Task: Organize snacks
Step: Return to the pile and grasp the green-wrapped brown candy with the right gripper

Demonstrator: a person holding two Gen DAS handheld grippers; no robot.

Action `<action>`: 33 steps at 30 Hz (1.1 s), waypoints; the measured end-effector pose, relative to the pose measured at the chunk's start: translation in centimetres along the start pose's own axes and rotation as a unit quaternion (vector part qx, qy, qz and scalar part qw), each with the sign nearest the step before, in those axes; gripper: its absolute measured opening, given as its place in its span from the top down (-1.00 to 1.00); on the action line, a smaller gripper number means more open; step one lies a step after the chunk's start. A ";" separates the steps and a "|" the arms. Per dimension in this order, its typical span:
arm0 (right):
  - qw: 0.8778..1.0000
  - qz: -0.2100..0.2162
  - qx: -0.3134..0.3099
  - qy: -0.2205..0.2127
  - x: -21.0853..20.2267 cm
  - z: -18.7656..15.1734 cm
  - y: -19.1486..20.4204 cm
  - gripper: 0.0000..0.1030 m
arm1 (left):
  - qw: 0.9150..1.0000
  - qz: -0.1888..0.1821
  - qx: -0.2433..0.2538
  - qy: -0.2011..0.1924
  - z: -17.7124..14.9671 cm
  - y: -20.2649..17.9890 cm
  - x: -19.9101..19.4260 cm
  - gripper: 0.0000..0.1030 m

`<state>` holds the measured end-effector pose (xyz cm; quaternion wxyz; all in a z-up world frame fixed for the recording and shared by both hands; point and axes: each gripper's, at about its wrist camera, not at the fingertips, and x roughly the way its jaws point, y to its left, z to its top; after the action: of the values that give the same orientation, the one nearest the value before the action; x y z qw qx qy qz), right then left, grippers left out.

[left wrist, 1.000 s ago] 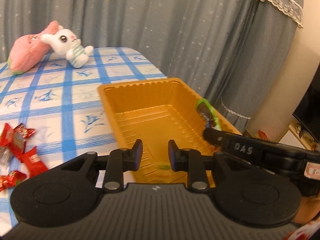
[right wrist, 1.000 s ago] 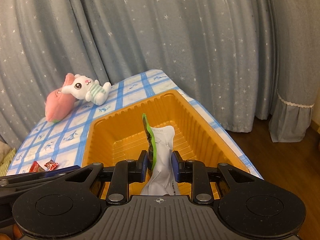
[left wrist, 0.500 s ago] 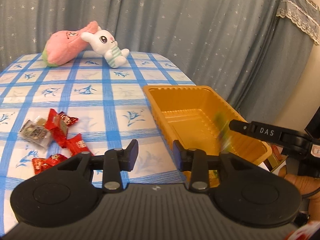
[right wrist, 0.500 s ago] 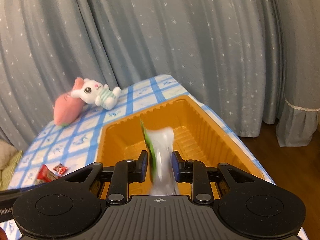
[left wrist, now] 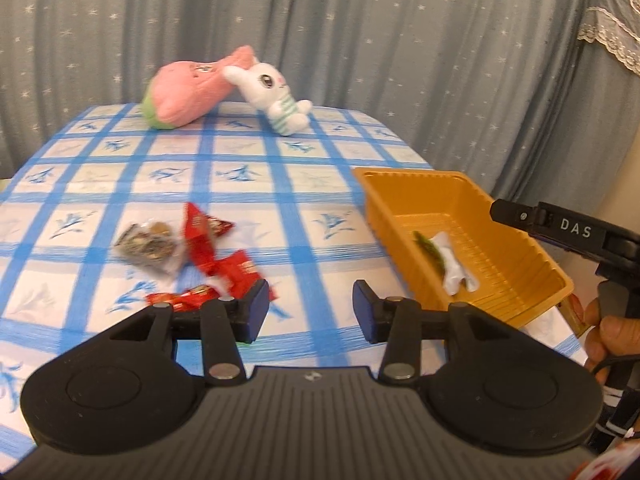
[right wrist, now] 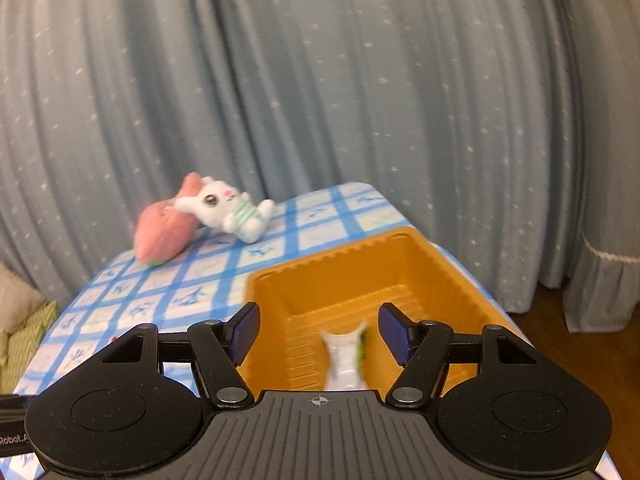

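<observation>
An orange plastic tray (left wrist: 516, 248) (right wrist: 452, 276) sits at the table's right edge. A white-and-green snack packet (left wrist: 448, 260) (right wrist: 346, 356) lies on the tray floor. My right gripper (right wrist: 318, 334) hovers over the tray's near end, its jaws opening, and the packet is below them, untouched. My left gripper (left wrist: 310, 310) hangs above the tablecloth left of the tray, its jaws opening with nothing between them. Red candy wrappers (left wrist: 208, 244) and a clear packet of mixed nuts (left wrist: 150, 246) lie on the cloth ahead of its left finger.
A pink plush and a white bunny plush (left wrist: 276, 98) (right wrist: 228, 210) rest at the table's far end. The blue-checked tablecloth (left wrist: 240, 176) covers the table. Grey starred curtains (right wrist: 320, 100) hang behind. A hand (left wrist: 608, 328) holds the right gripper's handle at the table's right edge.
The right gripper opened and the white-and-green packet fell from it into the tray. The left gripper swung left from over the tray toward the red candies, and its jaws widened.
</observation>
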<state>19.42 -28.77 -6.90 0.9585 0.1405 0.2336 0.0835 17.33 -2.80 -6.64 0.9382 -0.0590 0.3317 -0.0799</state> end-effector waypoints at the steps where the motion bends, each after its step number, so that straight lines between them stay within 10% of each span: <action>1: 1.000 0.005 -0.006 0.000 0.0 -0.1 0.6 -0.27 | 1.000 0.005 -0.001 0.000 -0.1 0.4 -0.3 0.17; 20: 0.989 0.100 -0.108 0.015 0.2 -2.4 9.8 -0.27 | 0.997 0.065 0.036 0.007 -0.9 8.0 -3.1 -0.02; 33: 0.955 0.166 -0.230 0.089 2.9 -7.1 15.1 -0.27 | 0.994 0.037 0.090 0.041 -1.2 11.7 0.8 -0.30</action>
<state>17.19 -12.22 -9.57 0.9127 -0.0552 0.2657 0.3055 18.52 8.49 -9.95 0.9275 0.0409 0.3636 -0.0771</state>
